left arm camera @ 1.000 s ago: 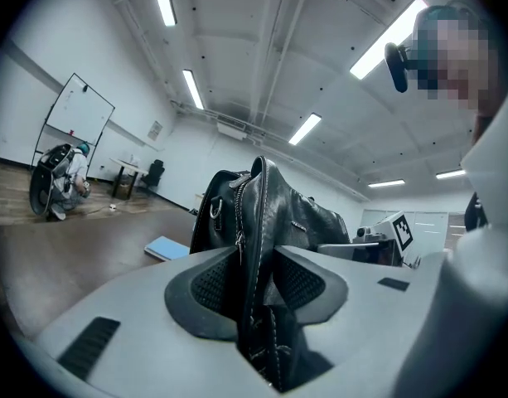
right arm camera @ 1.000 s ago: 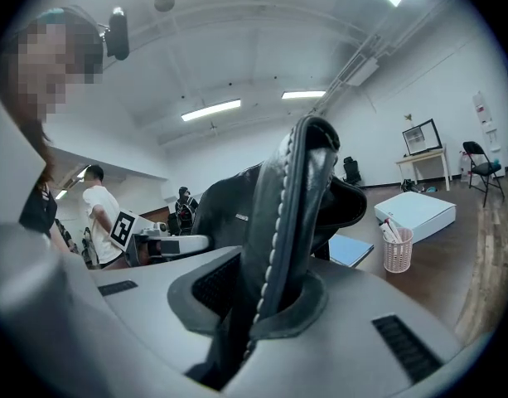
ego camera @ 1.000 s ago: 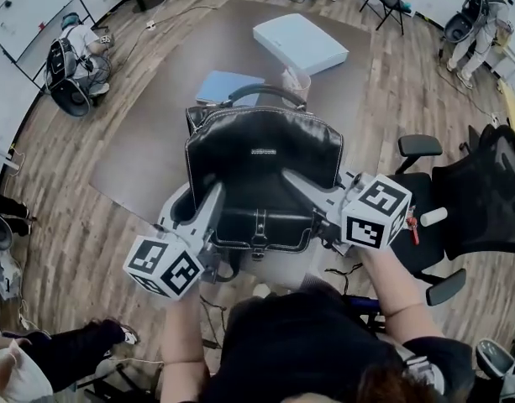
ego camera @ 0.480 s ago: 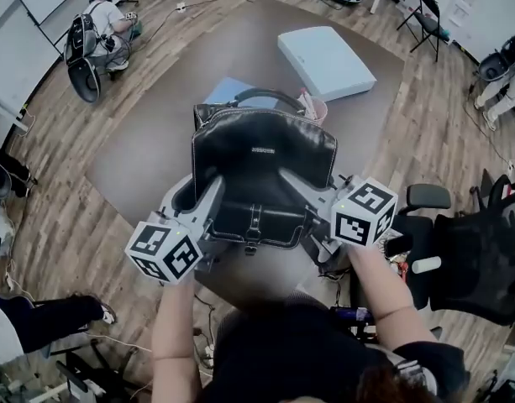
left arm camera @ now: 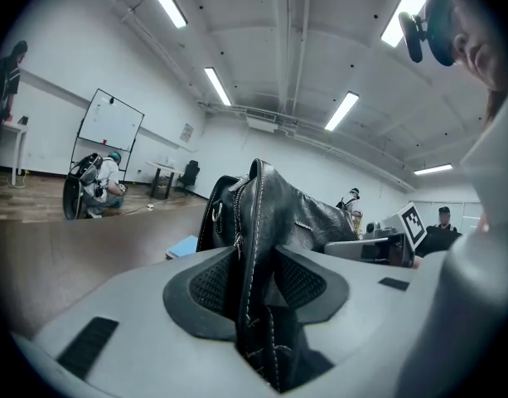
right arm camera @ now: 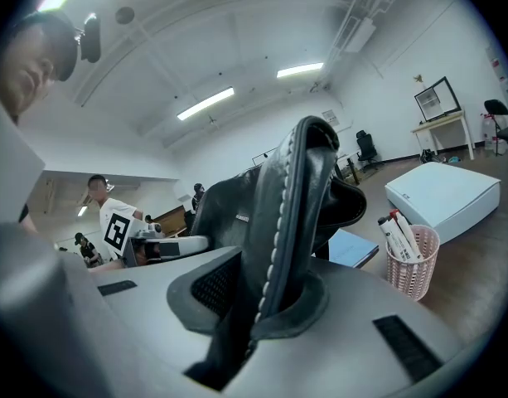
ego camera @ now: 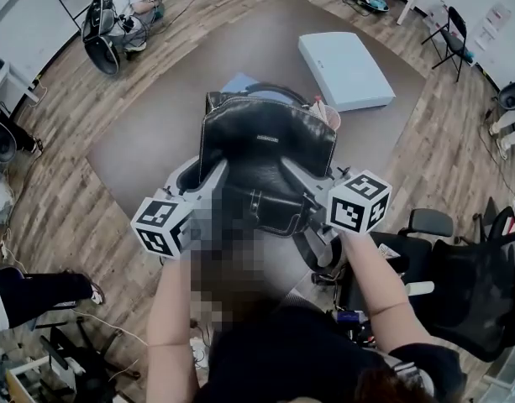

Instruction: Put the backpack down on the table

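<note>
A black leather backpack [ego camera: 265, 145] stands upright over the brown table [ego camera: 148, 133], held from both sides. My left gripper [ego camera: 208, 179] is shut on its left stitched edge; in the left gripper view the pads [left arm camera: 208, 288] pinch that seam [left arm camera: 252, 305]. On the right edge, my right gripper [ego camera: 297, 181] is shut as well, its pads [right arm camera: 216, 293] pressing the white-stitched rim [right arm camera: 274, 272]. The bag's bottom is hidden, so I cannot tell whether it rests on the table.
Behind the bag lie a blue notebook [ego camera: 239, 82], a pink pen cup [ego camera: 328, 112] and a white box [ego camera: 345, 70]. A black office chair [ego camera: 463, 284] stands to my right. One person crouches at the far left [ego camera: 114, 19].
Both grippers have carried the backpack forward and slightly down, further over the table. The blue notebook is now mostly hidden behind it.
</note>
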Demonstrator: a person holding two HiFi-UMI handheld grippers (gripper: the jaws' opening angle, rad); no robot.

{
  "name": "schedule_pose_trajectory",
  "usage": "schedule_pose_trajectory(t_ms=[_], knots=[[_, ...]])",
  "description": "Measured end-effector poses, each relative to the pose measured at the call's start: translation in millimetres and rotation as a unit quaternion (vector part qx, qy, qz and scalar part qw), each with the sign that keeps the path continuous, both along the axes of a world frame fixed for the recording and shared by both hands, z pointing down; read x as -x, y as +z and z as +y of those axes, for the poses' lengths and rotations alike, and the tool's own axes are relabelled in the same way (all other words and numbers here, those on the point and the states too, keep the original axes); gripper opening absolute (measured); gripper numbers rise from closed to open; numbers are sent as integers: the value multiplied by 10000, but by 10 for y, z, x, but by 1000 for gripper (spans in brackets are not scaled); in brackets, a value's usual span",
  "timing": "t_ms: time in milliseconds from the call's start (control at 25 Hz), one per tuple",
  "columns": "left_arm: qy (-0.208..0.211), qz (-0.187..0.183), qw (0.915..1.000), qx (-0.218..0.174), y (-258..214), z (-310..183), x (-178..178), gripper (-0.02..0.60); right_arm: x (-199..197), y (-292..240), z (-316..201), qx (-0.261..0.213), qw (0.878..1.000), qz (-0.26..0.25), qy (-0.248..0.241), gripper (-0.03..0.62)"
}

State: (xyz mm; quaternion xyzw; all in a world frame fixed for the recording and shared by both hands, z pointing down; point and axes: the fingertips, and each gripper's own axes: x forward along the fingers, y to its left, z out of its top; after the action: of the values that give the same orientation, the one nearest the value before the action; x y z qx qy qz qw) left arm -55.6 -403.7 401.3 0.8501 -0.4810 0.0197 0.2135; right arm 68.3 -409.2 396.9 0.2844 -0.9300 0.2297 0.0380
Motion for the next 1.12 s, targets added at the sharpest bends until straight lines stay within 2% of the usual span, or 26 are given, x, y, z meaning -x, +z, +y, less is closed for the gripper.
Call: schedule_pose_trajectory(t_ms=[560,800,960,1120], knots=[[21,-97,9997,228,200,-152,28,187,-24,253,-177,378,9984,-389,-154,95],[-56,-205,9994,266,253,-151,30,210,-84,341,-172,401,9978,-522,8,135],[-230,-234,9991,255,271,-165,58,236,-170,363,-172,296,9986,-433,114,164],[-370,-106,9992,141,215,-185,112,269,-345,329,-174,231,9981,-377,429,196]])
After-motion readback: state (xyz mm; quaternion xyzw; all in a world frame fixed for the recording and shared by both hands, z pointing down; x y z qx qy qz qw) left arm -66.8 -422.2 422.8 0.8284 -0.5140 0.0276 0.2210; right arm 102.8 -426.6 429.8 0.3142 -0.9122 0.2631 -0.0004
